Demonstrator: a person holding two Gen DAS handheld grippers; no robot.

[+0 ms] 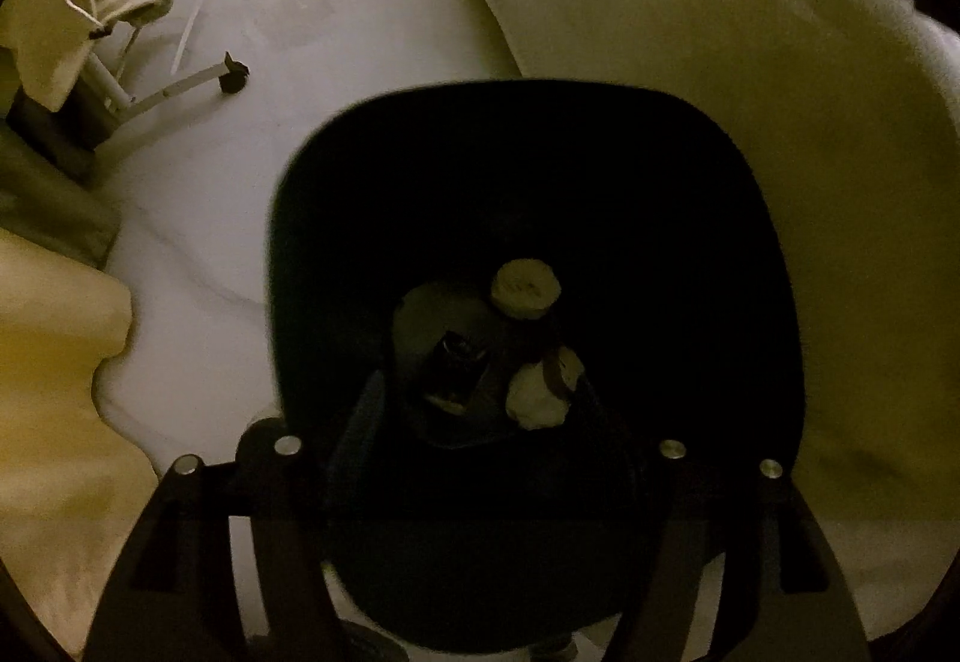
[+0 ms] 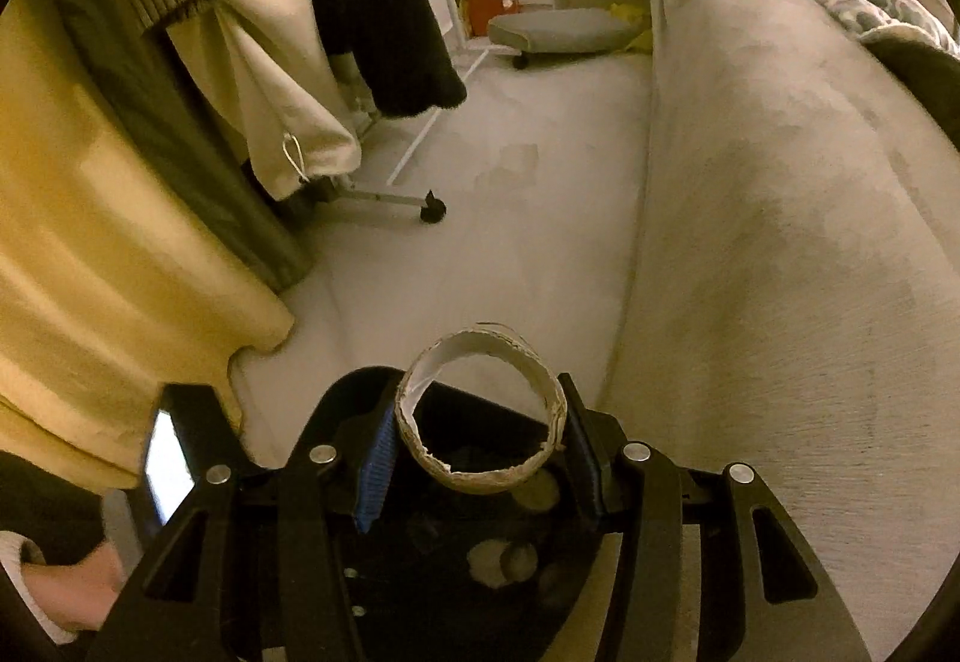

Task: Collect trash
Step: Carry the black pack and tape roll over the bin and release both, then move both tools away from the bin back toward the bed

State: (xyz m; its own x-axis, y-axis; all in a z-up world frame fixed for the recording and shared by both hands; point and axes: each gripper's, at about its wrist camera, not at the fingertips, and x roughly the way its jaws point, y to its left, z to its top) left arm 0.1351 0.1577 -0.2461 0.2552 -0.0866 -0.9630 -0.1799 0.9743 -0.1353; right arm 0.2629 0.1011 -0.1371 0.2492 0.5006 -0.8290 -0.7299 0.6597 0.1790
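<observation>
In the left wrist view I look straight down into a black trash bin (image 1: 720, 218). At its bottom lie a pale round tube end (image 1: 525, 290), a pale crumpled lump (image 1: 537, 398) and a dark small item (image 1: 456, 368). My left gripper (image 1: 480, 422) hangs over the bin's mouth, jaws apart, with nothing pressed between the dim fingers. In the right wrist view my right gripper (image 2: 480, 452) is shut on a short cardboard tube (image 2: 480, 410), the blue pads (image 2: 375, 458) squeezing its sides. The tube hangs over the bin (image 2: 354, 398), whose trash (image 2: 504, 560) shows below.
A white clothes rack on casters (image 2: 432, 209) carries hanging garments (image 2: 384, 2) at the left. A yellow cloth (image 2: 120, 242) drapes beside the bin, and a beige sofa (image 2: 780, 242) fills the right. Pale floor (image 2: 510, 152) lies between. A person's hand (image 2: 72, 590) shows at the lower left.
</observation>
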